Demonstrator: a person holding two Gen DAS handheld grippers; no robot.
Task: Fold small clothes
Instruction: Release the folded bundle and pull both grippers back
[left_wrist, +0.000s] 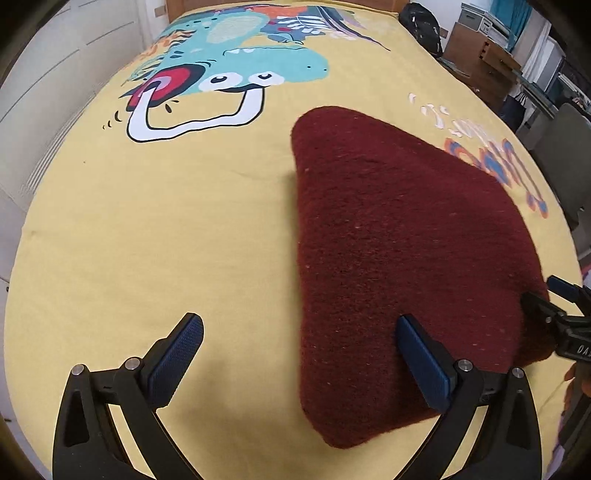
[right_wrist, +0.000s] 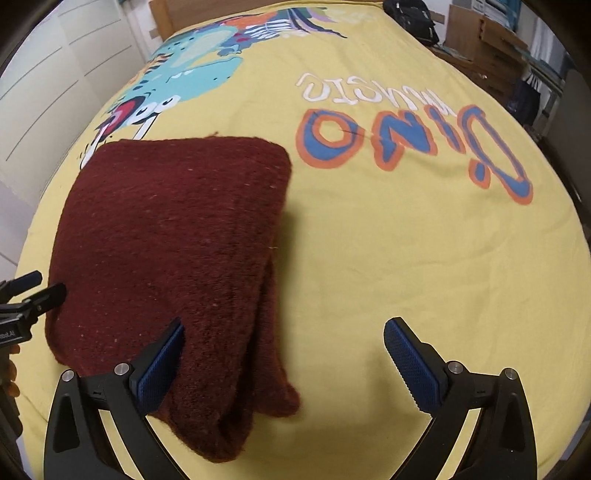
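A dark red knitted garment (left_wrist: 406, 258) lies folded on a yellow bedsheet (left_wrist: 184, 221) printed with a cartoon dinosaur (left_wrist: 229, 74) and the word "Dino" (right_wrist: 413, 147) in blue and orange letters. In the left wrist view the garment sits to the right, and the left gripper (left_wrist: 299, 354) hovers at its near left edge with its jaws wide apart, gripping nothing; its right finger is over the wool. In the right wrist view the garment (right_wrist: 173, 251) sits to the left, its layered edges showing on the near right side. The right gripper (right_wrist: 284, 358) is also spread open and empty, its left finger over the garment. Cardboard boxes (left_wrist: 480, 55) stand far right beside the bed
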